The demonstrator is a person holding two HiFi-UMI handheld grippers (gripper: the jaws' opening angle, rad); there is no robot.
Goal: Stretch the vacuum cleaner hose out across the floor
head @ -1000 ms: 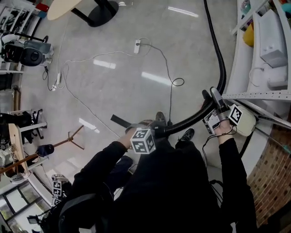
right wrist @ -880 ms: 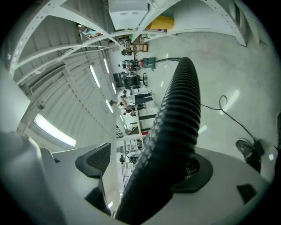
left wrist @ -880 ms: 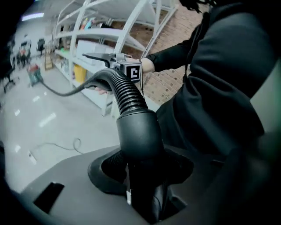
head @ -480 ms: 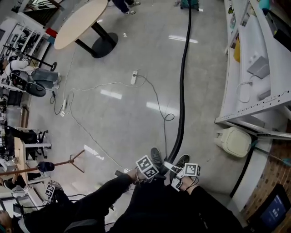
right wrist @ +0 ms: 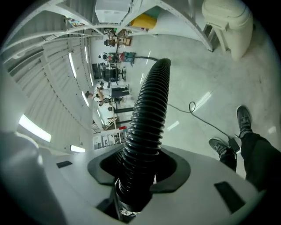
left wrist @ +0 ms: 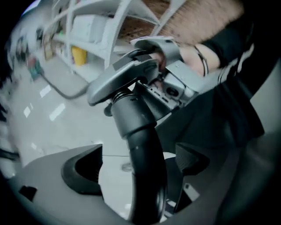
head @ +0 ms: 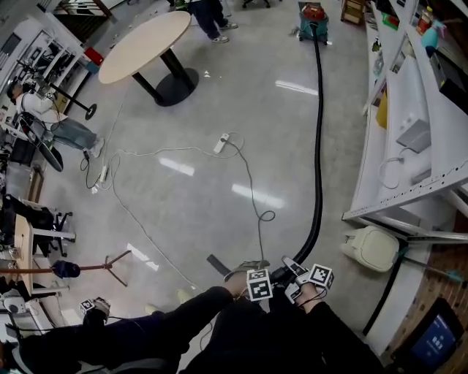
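Black hose (head: 319, 146) lies nearly straight, pointing away toward the vacuum cleaner (head: 313, 14).

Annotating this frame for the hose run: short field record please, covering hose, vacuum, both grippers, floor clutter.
vacuum cleaner: far end, top of head view
hose: black, ribbed, runs nearly straight from vacuum cleaner to the grippers
left gripper: open, jaws have just been opening; smooth handle end between them, pads clear of it
right gripper: shut on hose, jaws have just been closing
clutter: corded power strip, left of hose
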